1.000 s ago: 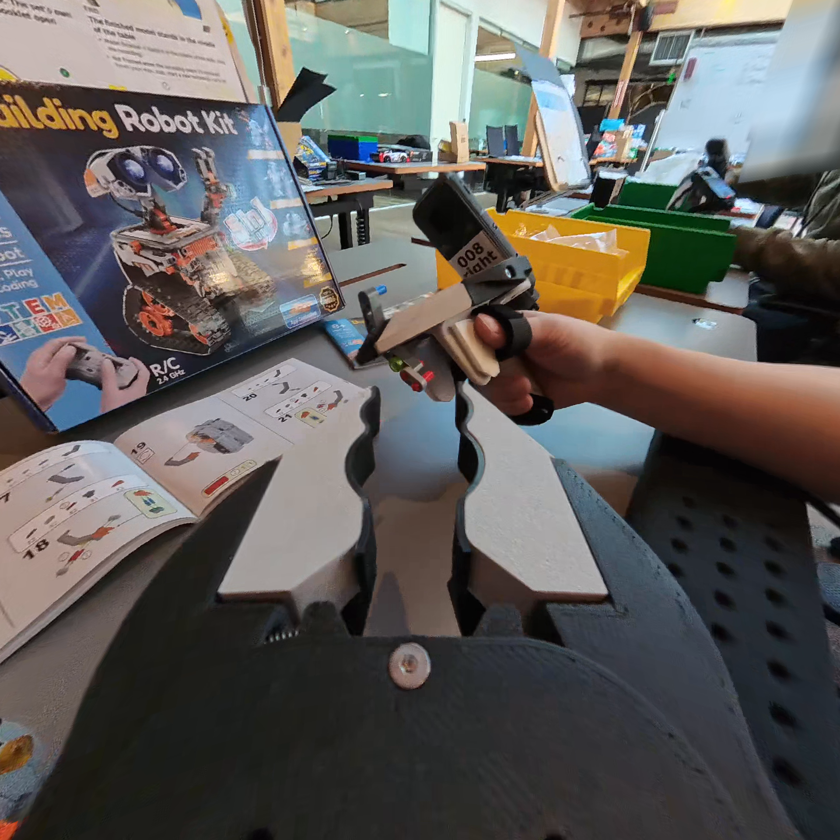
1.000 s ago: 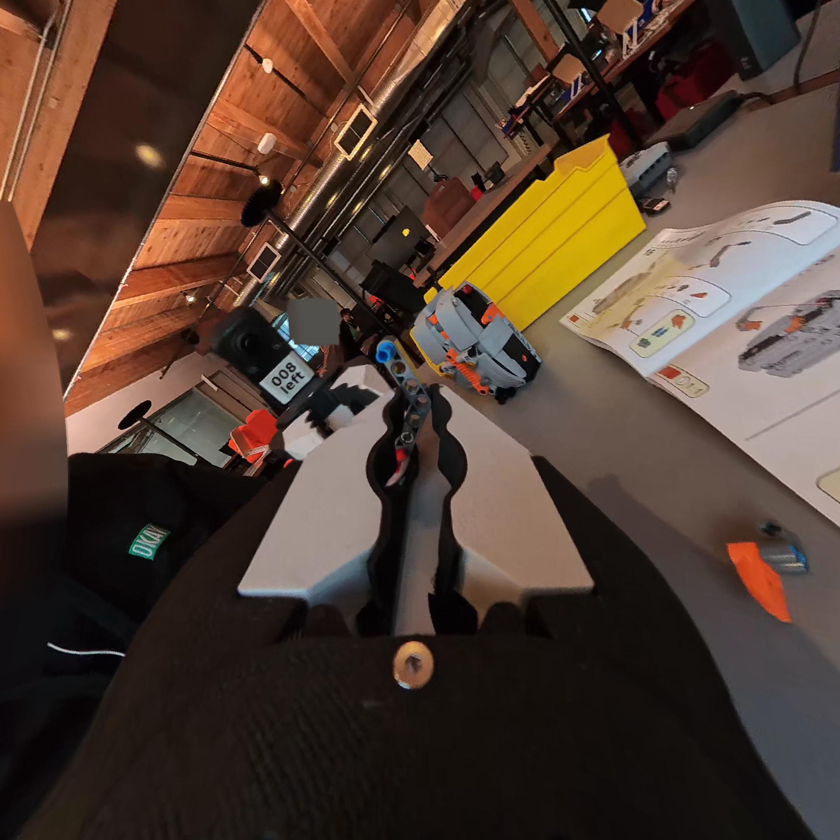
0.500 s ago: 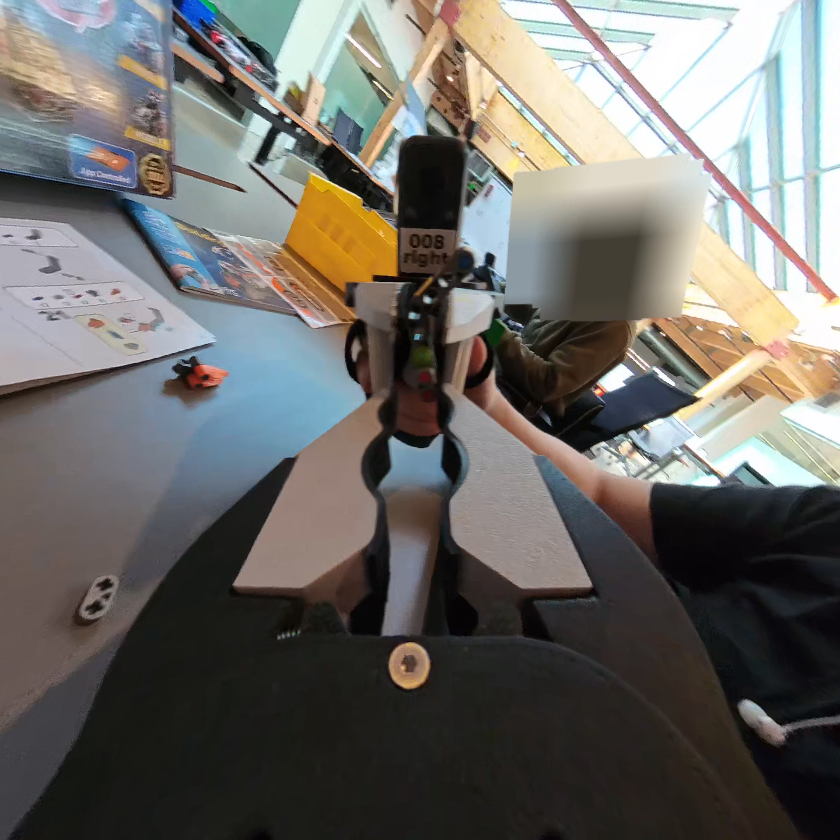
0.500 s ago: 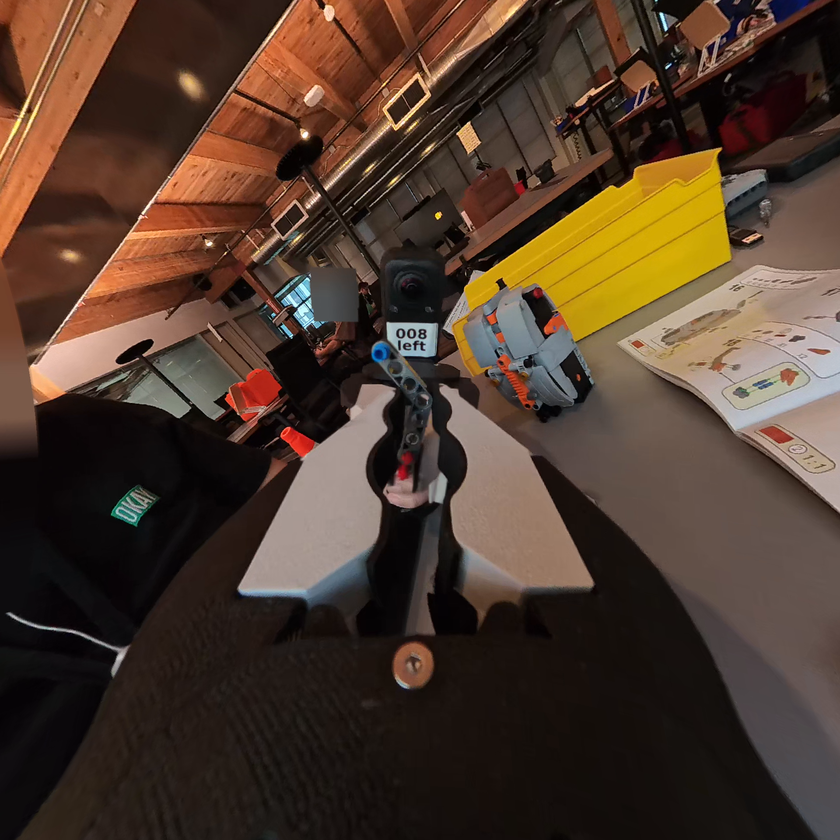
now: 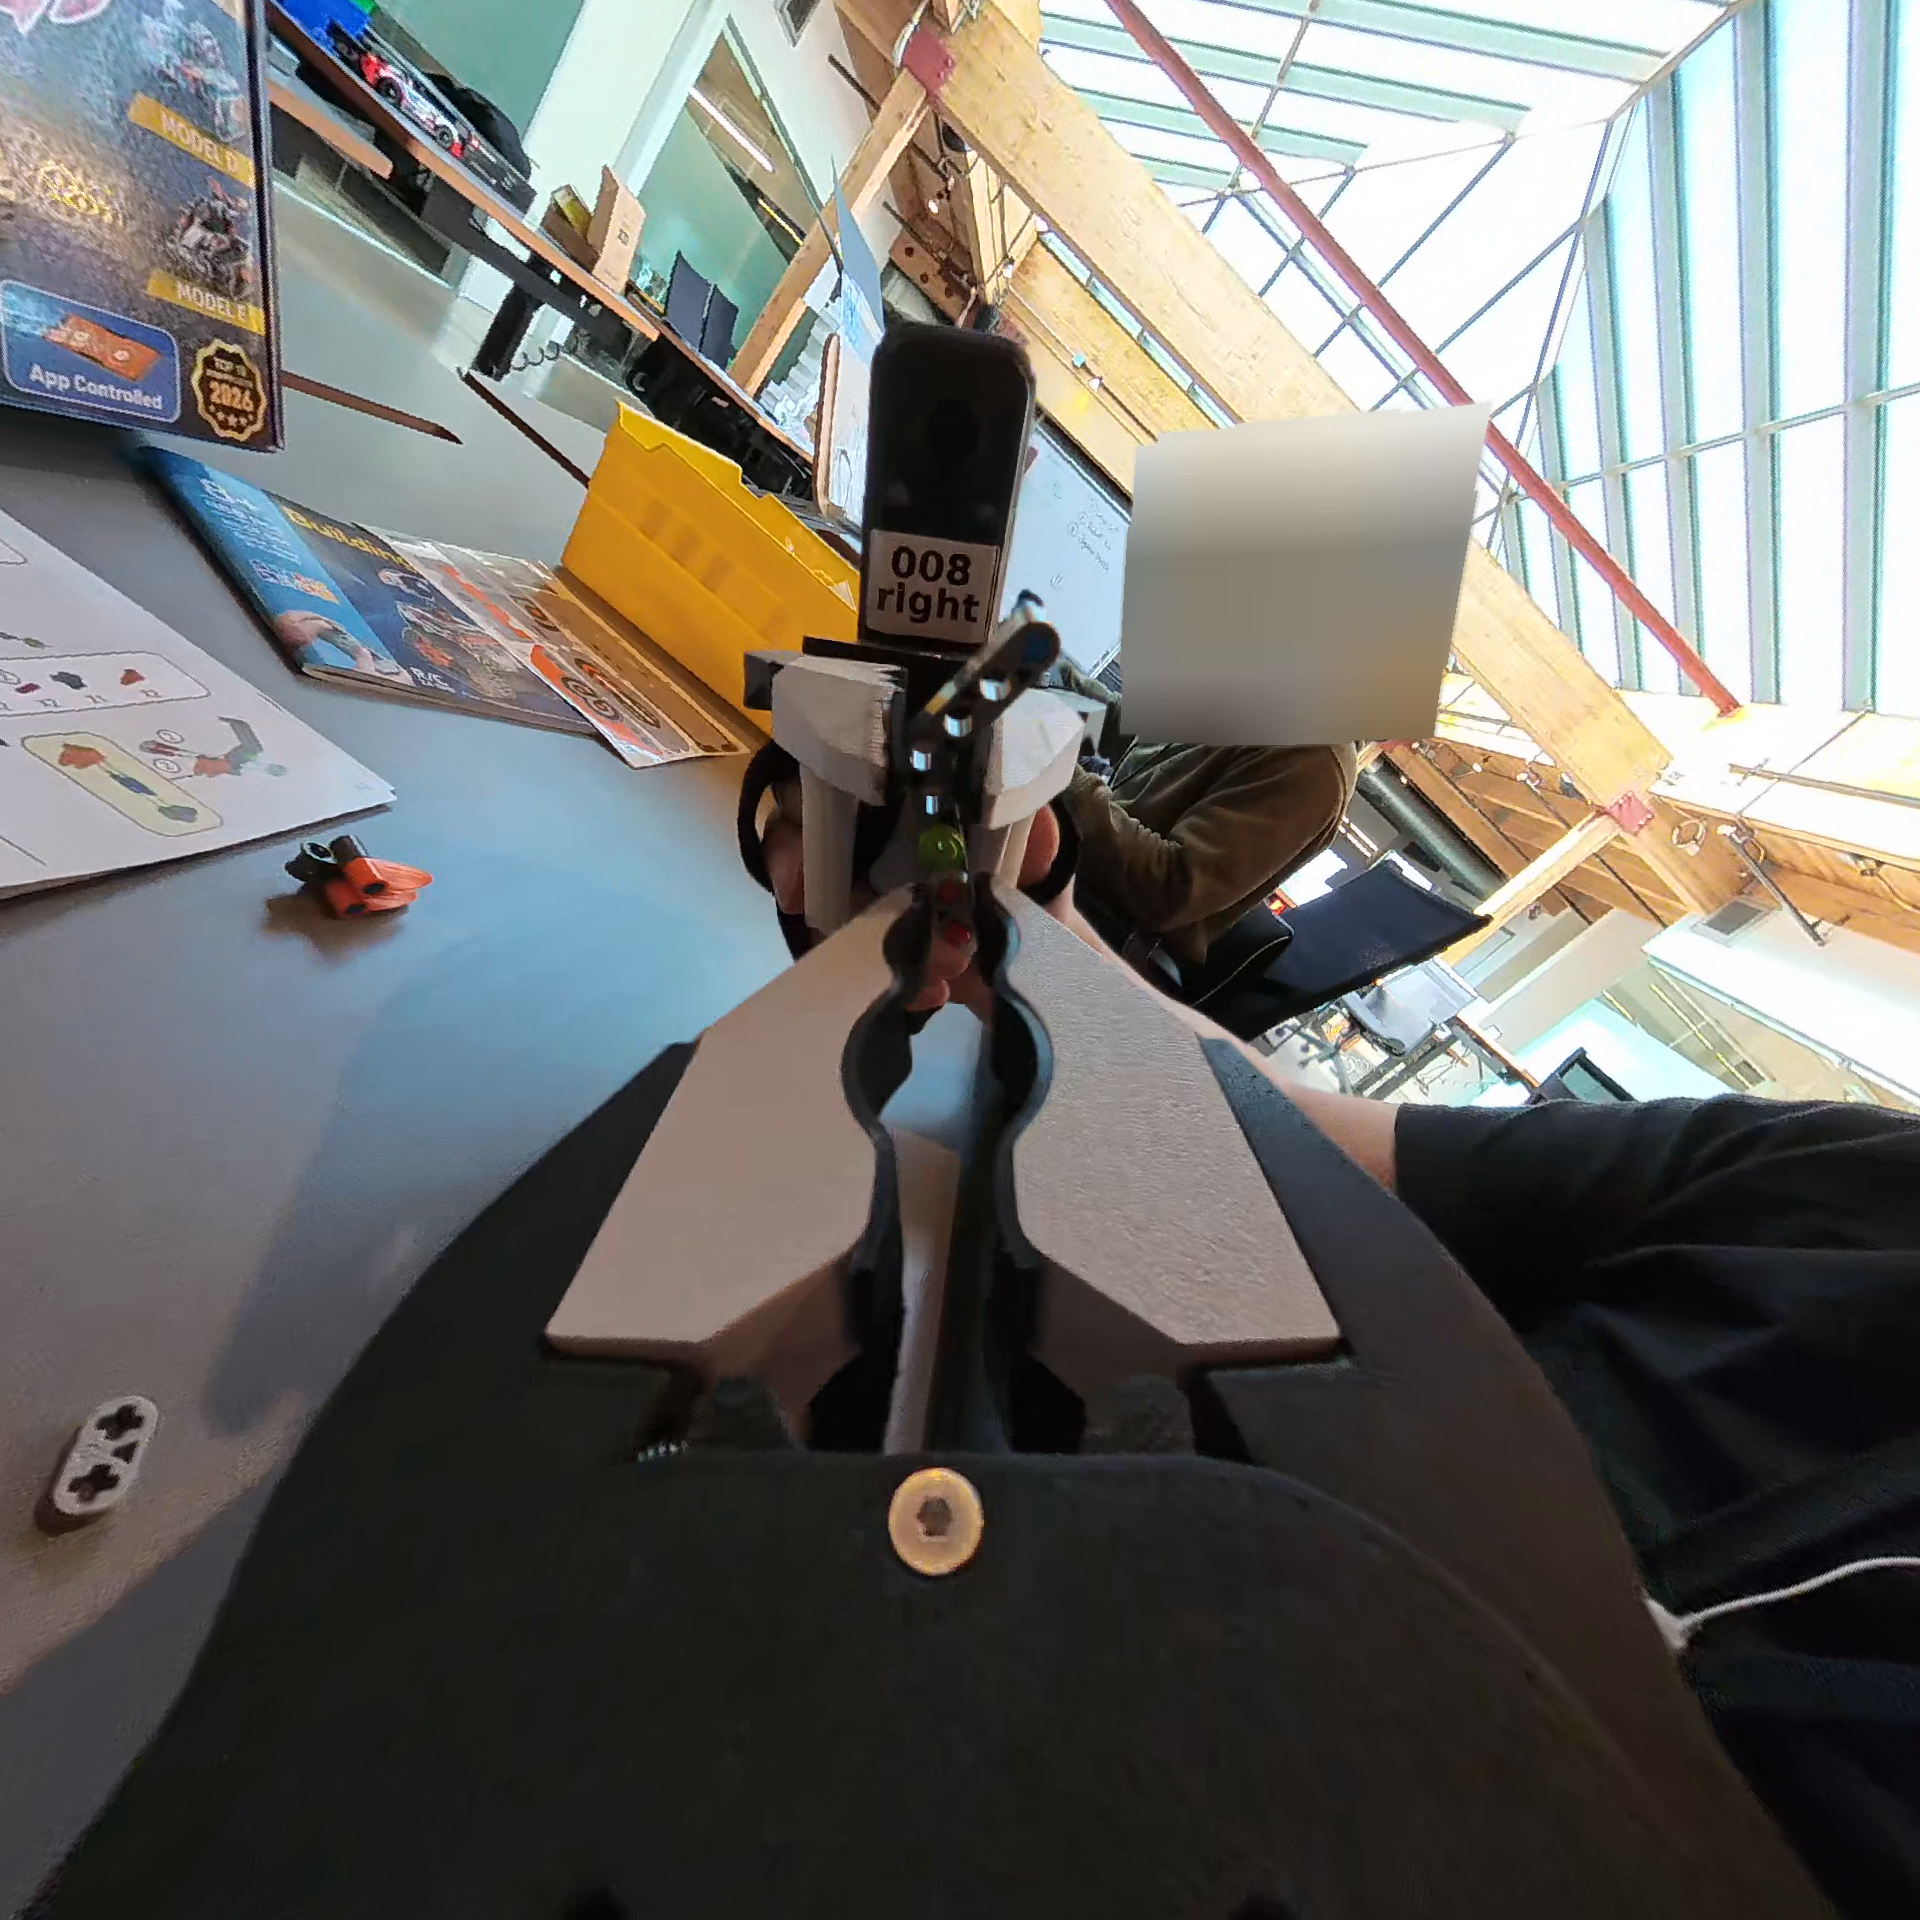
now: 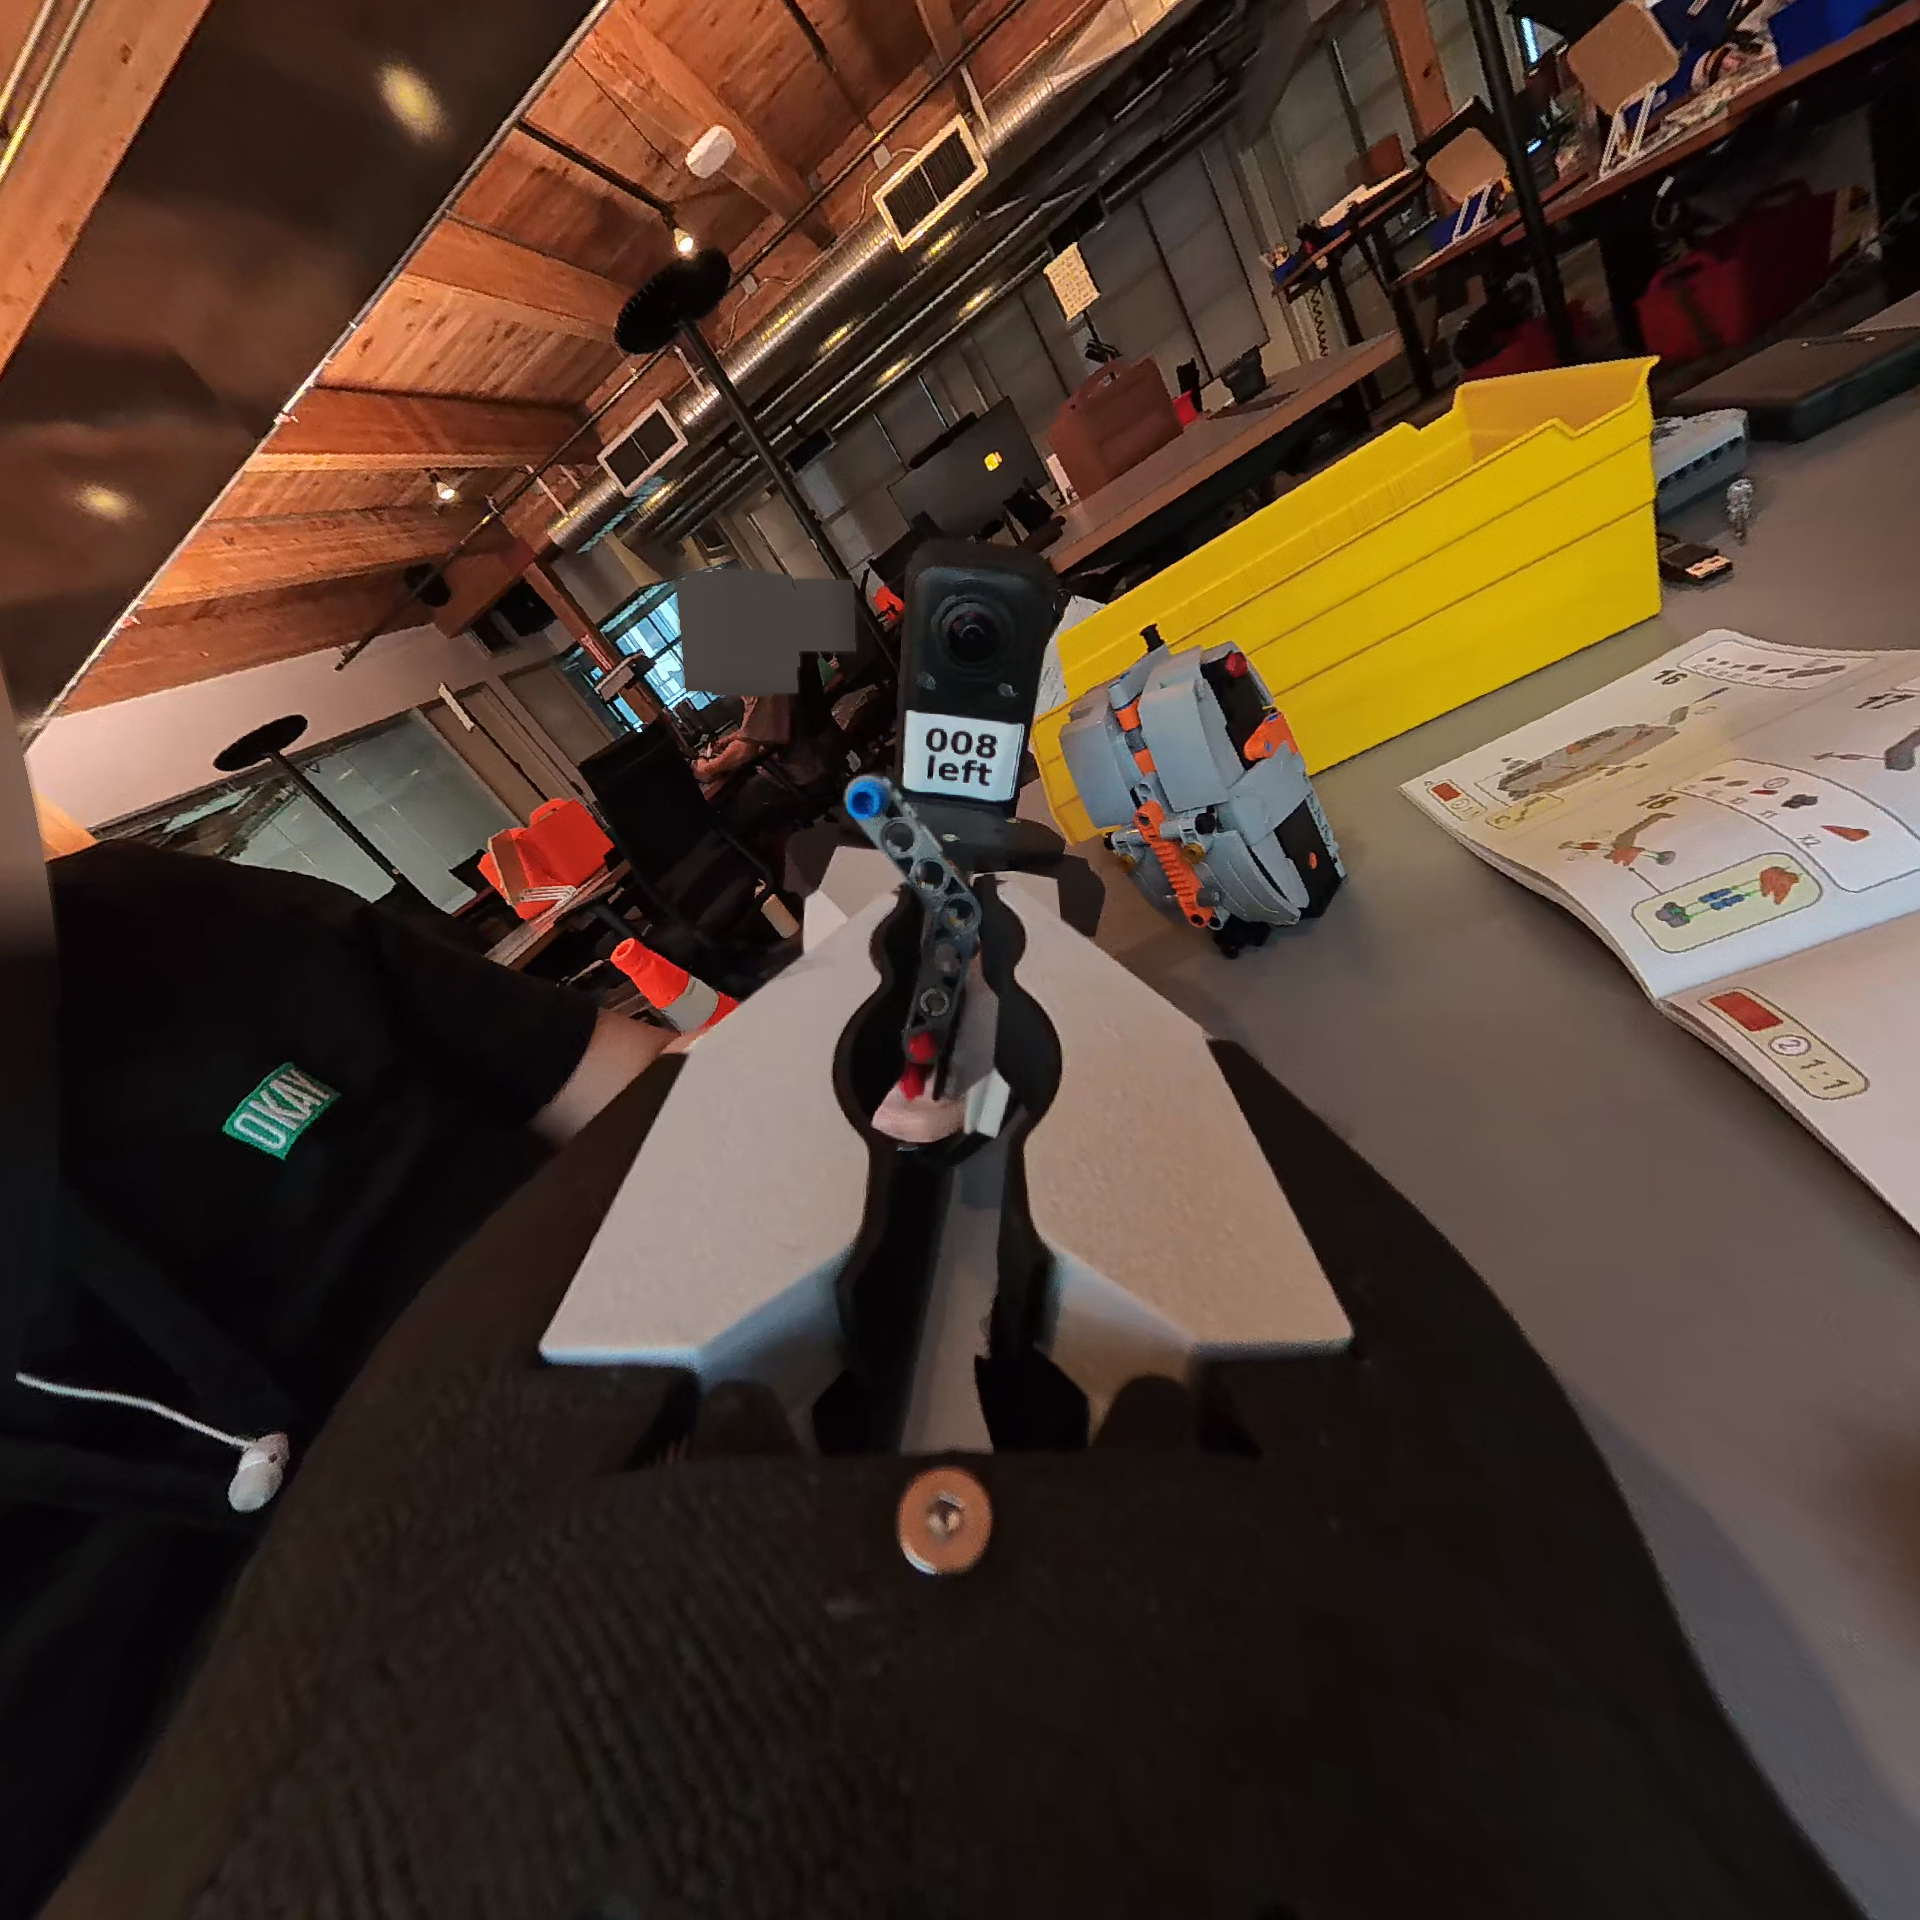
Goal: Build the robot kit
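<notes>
Yellow bin (image 6: 1455,561) (contents hidden).

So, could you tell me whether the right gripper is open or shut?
Shut: the right gripper clamps the grey holed beam.

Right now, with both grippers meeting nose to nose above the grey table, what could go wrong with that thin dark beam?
1. The right gripper pinches only a short stretch of the thin dark grey holed beam, so a push from the left gripper at the small red pin could twist it loose.
2. If dropped, it may land near the loose orange piece and small grey two-hole link on the grey table.
</notes>
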`<state>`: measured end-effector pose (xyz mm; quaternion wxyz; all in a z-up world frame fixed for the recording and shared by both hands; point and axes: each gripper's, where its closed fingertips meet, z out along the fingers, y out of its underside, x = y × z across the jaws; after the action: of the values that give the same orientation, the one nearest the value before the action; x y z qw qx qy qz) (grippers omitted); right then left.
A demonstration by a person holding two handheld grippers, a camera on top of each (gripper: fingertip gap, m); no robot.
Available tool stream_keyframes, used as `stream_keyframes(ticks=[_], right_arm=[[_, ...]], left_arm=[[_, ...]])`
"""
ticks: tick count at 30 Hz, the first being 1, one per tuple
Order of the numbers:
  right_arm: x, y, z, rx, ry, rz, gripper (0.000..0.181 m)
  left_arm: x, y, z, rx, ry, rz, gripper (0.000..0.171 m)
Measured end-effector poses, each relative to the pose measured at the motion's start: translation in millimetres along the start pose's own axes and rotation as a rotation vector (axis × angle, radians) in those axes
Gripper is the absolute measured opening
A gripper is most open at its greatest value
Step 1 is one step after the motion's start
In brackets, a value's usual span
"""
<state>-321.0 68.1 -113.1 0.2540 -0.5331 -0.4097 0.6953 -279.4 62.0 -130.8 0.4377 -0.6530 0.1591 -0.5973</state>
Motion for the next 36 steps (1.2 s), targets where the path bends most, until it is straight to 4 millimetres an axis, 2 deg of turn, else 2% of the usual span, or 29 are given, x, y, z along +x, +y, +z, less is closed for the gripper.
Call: stream_keyframes(ticks=[1,3,4,6,8,11,13,16,20,23,31,32,34,36], right_arm=[[-3,0,-1,-0.007,-0.013,-0.011,0.012],[-3,-3,-10,-0.046,0.003,-0.069,0.051],[6,-5,-22,-0.075,0.068,-0.118,0.058],[44,-12,-57,-0.099,0.320,-0.251,0.053],[75,-13,-88,-0.112,0.488,-0.327,0.039],[111,9,-108,-0.203,0.600,-0.228,0.027],[123,24,-104,-0.273,0.590,-0.176,0.025],[134,43,-95,-0.415,0.617,-0.239,0.029],[144,54,-91,-0.536,0.696,-0.378,0.034],[151,56,-92,-0.566,0.741,-0.376,0.033],[150,61,-94,-0.575,0.733,-0.323,0.023],[149,62,-93,-0.589,0.731,-0.344,0.016],[146,64,-90,-0.602,0.725,-0.371,0.016],[142,68,-85,-0.597,0.698,-0.328,0.016]], left_arm=[[0,0,0,-0.006,-0.005,0.000,0.005],[2,-3,-3,0.007,0.009,-0.014,0.005],[3,-5,-5,0.020,0.016,-0.023,0.005],[0,-8,-9,0.041,-0.002,-0.032,0.005],[-3,-8,-12,0.047,-0.019,-0.035,0.005],[-8,-6,-13,0.042,-0.045,-0.047,0.005],[-11,-6,-14,0.041,-0.060,-0.055,0.005],[-13,-7,-16,0.052,-0.068,-0.068,0.005],[-17,-6,-17,0.050,-0.086,-0.083,0.005],[-20,-3,-16,0.032,-0.100,-0.087,0.005],[-22,-5,-17,0.036,-0.114,-0.084,0.005],[-23,-6,-19,0.044,-0.126,-0.075,0.005],[-27,-7,-23,0.055,-0.165,-0.051,0.005],[-31,-2,-23,0.035,-0.189,-0.048,0.005]])
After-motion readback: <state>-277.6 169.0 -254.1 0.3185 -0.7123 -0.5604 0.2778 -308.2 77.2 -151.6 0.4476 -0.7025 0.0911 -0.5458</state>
